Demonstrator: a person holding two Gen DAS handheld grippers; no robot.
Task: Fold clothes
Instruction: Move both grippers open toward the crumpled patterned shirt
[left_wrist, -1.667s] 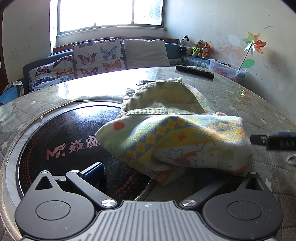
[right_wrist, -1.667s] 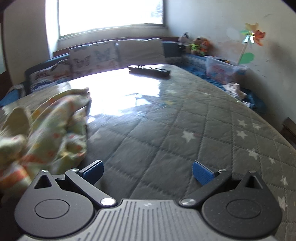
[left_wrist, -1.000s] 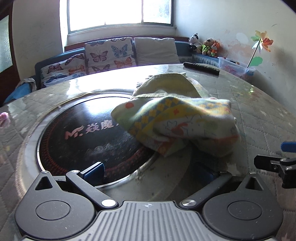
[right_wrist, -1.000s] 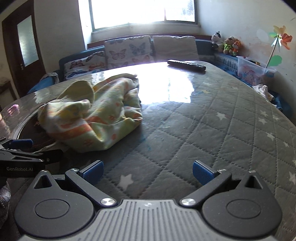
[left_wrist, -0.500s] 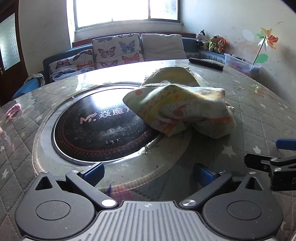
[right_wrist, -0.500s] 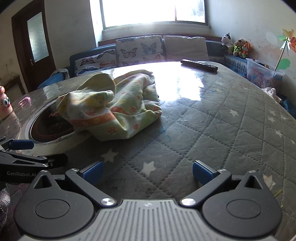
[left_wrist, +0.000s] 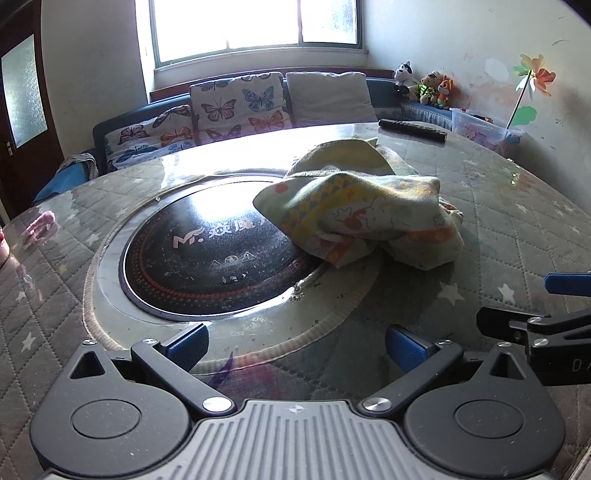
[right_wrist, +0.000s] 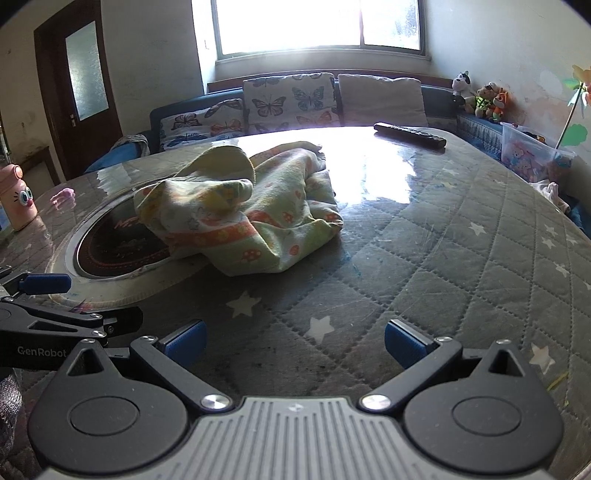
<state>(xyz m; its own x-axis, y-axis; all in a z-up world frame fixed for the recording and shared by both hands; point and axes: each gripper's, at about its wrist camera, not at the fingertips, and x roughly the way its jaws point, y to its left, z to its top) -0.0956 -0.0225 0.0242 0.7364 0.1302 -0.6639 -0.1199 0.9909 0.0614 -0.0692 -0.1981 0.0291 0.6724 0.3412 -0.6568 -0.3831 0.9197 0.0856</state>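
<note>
A crumpled yellow-green patterned garment (left_wrist: 365, 218) lies in a heap on the round table, partly over the black induction plate (left_wrist: 207, 258). It also shows in the right wrist view (right_wrist: 243, 214). My left gripper (left_wrist: 297, 345) is open and empty, well short of the garment. My right gripper (right_wrist: 295, 343) is open and empty, also short of it. The right gripper's fingers (left_wrist: 517, 325) show at the right edge of the left wrist view, and the left gripper's fingers (right_wrist: 70, 321) show at the left of the right wrist view.
The table has a grey quilted star cover (right_wrist: 461, 258) under glass. A black remote (right_wrist: 410, 134) lies at the far side. A pink bottle (right_wrist: 16, 195) stands at the far left. A sofa with butterfly cushions (left_wrist: 240, 103) is behind the table.
Both grippers have drawn back from the garment toward the near table edge and risen. The garment lies let go in a heap and looks smaller and farther away.
</note>
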